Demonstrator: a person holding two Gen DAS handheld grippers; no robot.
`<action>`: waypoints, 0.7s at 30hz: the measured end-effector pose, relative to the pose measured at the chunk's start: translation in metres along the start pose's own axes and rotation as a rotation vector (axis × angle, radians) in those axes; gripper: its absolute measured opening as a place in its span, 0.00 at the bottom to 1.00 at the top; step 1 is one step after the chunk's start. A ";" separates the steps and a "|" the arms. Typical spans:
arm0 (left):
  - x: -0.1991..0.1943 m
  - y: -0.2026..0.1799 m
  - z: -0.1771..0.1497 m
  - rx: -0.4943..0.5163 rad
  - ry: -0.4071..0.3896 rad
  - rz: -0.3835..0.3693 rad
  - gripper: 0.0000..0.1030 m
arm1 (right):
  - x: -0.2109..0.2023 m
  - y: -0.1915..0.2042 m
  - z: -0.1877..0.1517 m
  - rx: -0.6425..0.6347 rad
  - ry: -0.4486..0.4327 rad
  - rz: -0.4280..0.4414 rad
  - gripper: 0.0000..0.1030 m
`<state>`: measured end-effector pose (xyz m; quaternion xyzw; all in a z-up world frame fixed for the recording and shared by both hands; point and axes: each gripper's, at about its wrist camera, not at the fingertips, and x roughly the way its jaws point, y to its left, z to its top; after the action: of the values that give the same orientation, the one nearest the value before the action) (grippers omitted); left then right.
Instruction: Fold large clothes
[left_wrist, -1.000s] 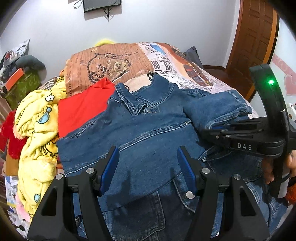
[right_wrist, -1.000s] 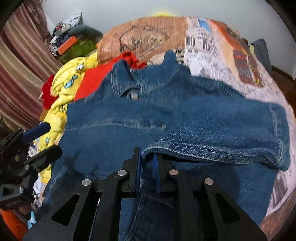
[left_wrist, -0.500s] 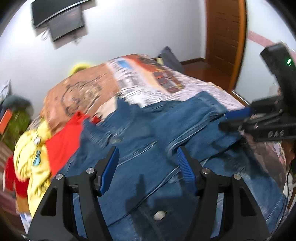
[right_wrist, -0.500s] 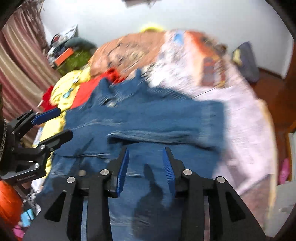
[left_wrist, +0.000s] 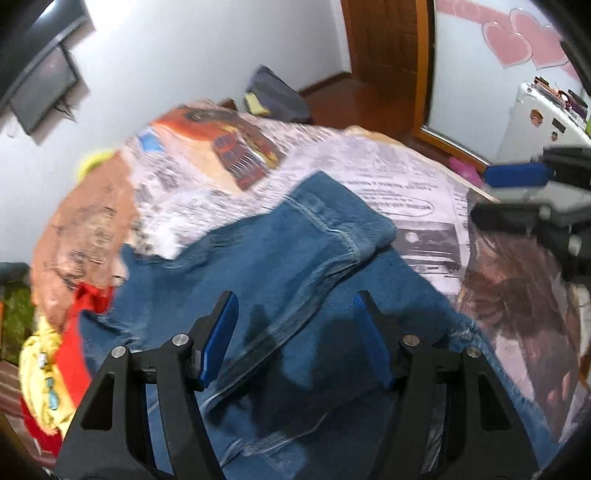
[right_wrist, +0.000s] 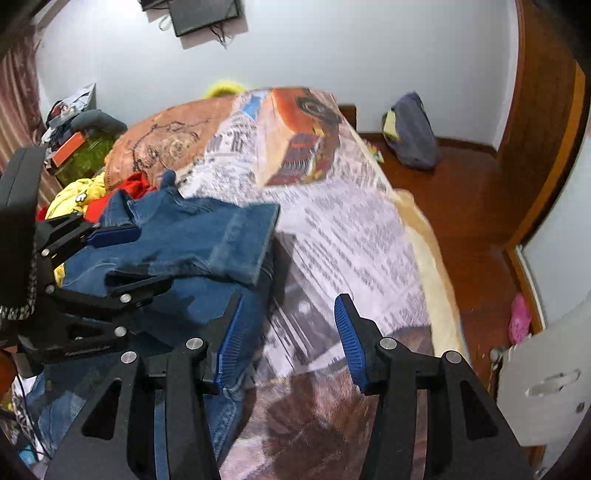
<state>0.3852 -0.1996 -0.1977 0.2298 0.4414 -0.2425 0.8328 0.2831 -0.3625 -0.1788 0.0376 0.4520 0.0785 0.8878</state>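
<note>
A blue denim jacket (left_wrist: 280, 266) lies on the bed with its right sleeve (right_wrist: 236, 240) folded across the chest. My left gripper (left_wrist: 295, 332) is open and empty, hovering over the jacket's middle; it also shows in the right wrist view (right_wrist: 122, 254). My right gripper (right_wrist: 288, 332) is open and empty, above the jacket's right edge and the bedspread; it shows at the right of the left wrist view (left_wrist: 517, 192).
The bed carries a newspaper-print spread (right_wrist: 351, 236). Red (left_wrist: 79, 332) and yellow (left_wrist: 40, 373) clothes lie left of the jacket. A grey bag (right_wrist: 410, 133) sits on the wooden floor by the wall. A white cabinet (right_wrist: 543, 376) stands at right.
My right gripper let go of the sleeve, opened and swung right off the jacket. My left gripper stayed open and turned right over the jacket. The sleeve now lies folded across the chest.
</note>
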 end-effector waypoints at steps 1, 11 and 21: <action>0.008 -0.001 0.002 -0.006 0.023 -0.030 0.62 | 0.003 -0.004 -0.003 0.005 0.012 0.002 0.44; 0.061 -0.011 0.010 -0.025 0.093 -0.059 0.62 | 0.031 -0.016 -0.020 0.025 0.091 0.043 0.44; 0.023 0.006 0.017 -0.096 -0.097 -0.065 0.16 | 0.033 -0.006 -0.017 -0.001 0.095 0.035 0.44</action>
<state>0.4109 -0.2097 -0.2073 0.1631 0.4188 -0.2591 0.8549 0.2890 -0.3625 -0.2164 0.0412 0.4928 0.0960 0.8638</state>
